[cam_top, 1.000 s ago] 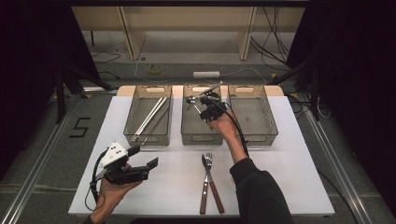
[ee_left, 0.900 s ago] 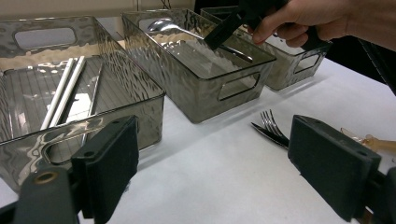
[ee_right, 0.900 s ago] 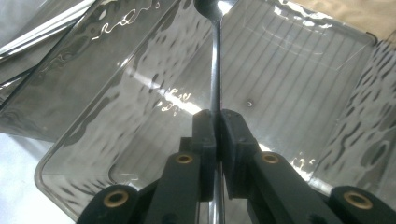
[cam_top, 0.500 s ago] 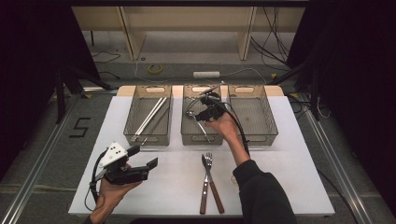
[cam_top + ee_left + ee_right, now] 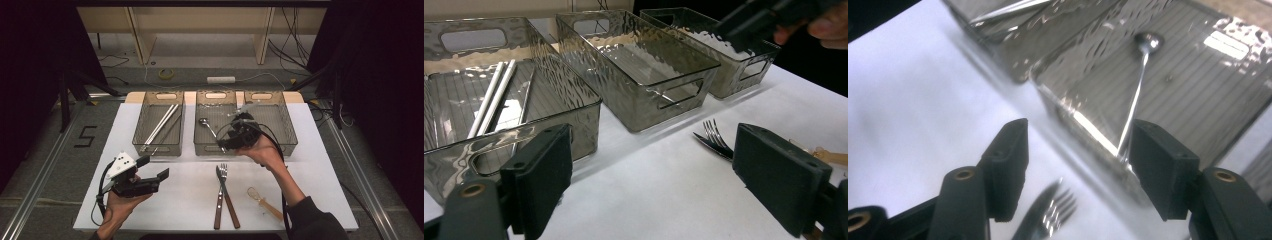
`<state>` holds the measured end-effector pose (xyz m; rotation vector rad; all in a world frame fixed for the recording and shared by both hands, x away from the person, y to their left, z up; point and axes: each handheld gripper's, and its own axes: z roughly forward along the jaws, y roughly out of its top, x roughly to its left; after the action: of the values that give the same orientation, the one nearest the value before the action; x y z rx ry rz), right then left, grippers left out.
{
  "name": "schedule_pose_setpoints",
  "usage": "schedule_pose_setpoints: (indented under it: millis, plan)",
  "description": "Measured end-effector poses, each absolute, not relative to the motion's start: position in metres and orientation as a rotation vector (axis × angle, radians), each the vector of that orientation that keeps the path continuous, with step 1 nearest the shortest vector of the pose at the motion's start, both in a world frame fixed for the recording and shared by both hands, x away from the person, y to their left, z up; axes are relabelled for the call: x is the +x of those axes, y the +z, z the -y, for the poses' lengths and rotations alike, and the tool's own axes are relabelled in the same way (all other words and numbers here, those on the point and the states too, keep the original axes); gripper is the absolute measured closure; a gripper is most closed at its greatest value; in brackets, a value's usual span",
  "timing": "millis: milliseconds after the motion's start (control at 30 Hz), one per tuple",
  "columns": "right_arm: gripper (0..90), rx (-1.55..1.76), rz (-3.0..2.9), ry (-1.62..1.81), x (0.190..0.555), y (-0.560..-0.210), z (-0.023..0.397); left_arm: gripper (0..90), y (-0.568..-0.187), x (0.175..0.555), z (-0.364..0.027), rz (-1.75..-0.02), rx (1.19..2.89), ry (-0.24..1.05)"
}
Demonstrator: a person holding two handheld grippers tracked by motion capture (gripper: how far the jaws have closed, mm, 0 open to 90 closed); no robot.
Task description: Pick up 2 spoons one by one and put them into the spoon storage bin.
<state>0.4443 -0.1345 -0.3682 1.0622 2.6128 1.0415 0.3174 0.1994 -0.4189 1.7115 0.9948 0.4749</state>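
A metal spoon lies in the middle smoked bin, bowl toward the back. My right gripper hovers over that bin's front wall. Its jaws have just been opening and stand open with nothing between them. A fork and a knife, both with wooden handles, lie side by side on the white table in front of the bins. My left gripper rests at the front left, open and empty, facing the fork tines.
The left bin holds long white and metal sticks. The right bin stands beside the middle one. A small clear spoon with a wooden handle lies at the front right of the table. Cables trail on the floor behind.
The right gripper has let go of the metal spoon, which now lies in the middle bin, and has drawn back toward the bin's front wall. The left gripper has kept still.
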Motion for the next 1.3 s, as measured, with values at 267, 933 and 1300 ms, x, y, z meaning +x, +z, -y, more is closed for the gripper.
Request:
schedule_pose_setpoints:
  millis: [267, 933, 1300]
  plan:
    - [38.6, 1.037, -2.629, 1.055, 0.405, -0.382, 0.164, 15.7, -0.42, 0.318, -0.2, -0.999, 1.708, 0.473]
    - [35.7, 1.111, -2.654, 0.938, 0.36, -0.413, 0.211, 15.6, -0.419, 0.318, -0.201, -1.004, 1.7, 0.47]
    - [36.0, 1.128, -2.7, 0.855, 0.343, -0.427, 0.22, 15.5, -0.419, 0.318, -0.201, -1.005, 1.697, 0.47]
